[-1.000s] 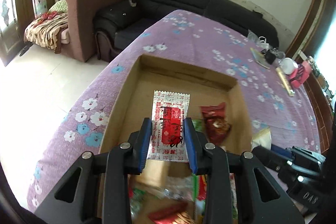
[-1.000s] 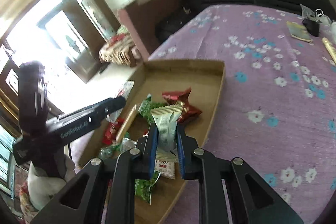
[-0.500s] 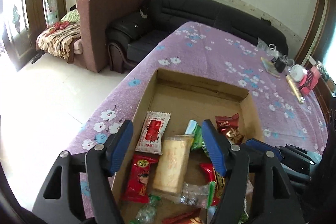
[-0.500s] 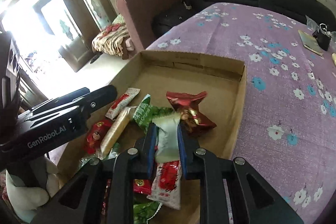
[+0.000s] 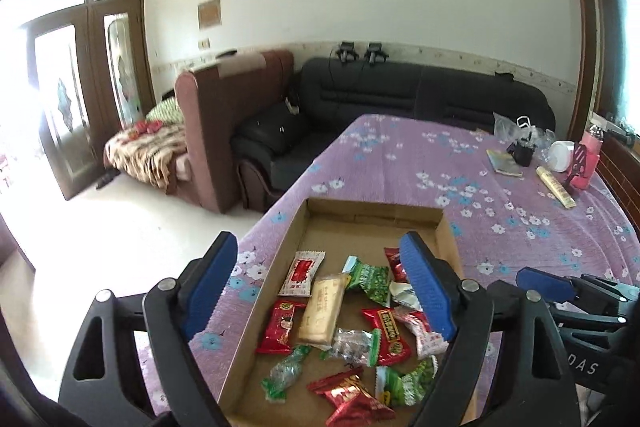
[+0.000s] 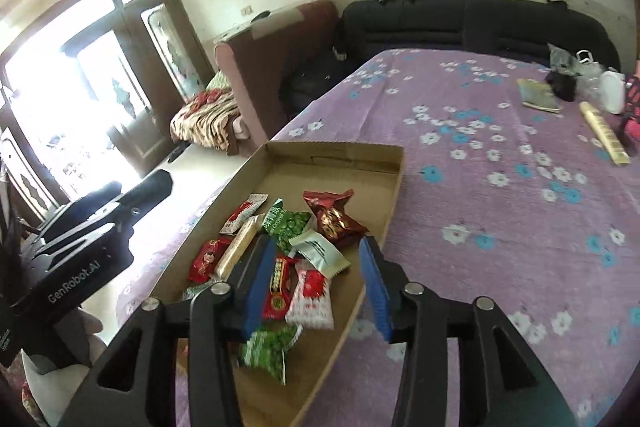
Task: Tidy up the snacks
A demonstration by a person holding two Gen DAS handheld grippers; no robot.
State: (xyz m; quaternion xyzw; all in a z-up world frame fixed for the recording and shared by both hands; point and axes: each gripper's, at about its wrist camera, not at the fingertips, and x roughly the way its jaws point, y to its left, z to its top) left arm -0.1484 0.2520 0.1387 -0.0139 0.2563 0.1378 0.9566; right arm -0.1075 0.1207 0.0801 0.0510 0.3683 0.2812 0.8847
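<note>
Cardboard tray (image 5: 448,239) on purple cloth holds all snacks. Left gripper (image 5: 320,287) above the tray, jaws just opened wide, empty; its red-white packet (image 5: 302,273) lies at the tray's left wall. Right gripper (image 6: 316,285) jaws just parted; silver packet (image 6: 320,253) dropped mid-tray. Both placements look done.

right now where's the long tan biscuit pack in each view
Left wrist: the tan biscuit pack lies centre-low, between the left tongs' open fingers.
Right wrist: tan biscuit pack sits left of centre, beside the right tongs' left finger.
Shared landmark: the white-and-red sachet just beyond it in the cardboard tray.
</note>
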